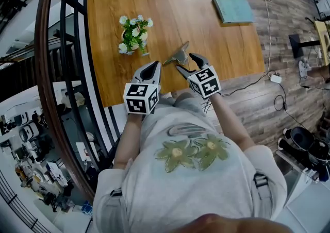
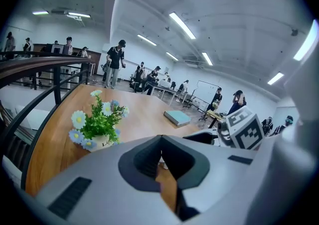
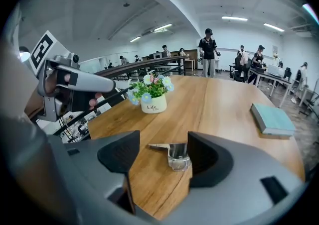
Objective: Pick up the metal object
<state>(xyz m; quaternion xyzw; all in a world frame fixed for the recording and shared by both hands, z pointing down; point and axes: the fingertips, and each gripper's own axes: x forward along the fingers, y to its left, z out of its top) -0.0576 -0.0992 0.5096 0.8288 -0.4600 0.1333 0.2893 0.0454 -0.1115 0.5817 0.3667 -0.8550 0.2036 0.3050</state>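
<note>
Right gripper (image 3: 164,152) fingers spread wide, the metal object (image 3: 178,155) on the wooden counter (image 3: 224,119) between them; left gripper (image 1: 153,66) fingers closed, empty.

We count one wooden worktop (image 1: 175,5). On it lie three things, one of each kind: one metal object (image 1: 178,55), one pot of flowers (image 1: 135,35) and one teal book (image 1: 233,9). We hold two claws, the left claw (image 1: 156,65) and the right claw (image 1: 184,62), each bearing one marker cube (image 1: 140,98), so two cubes. Behind the worktop are many people (image 3: 208,52), at least six in the right gripper view; the far ones are too small to count surely.
</note>
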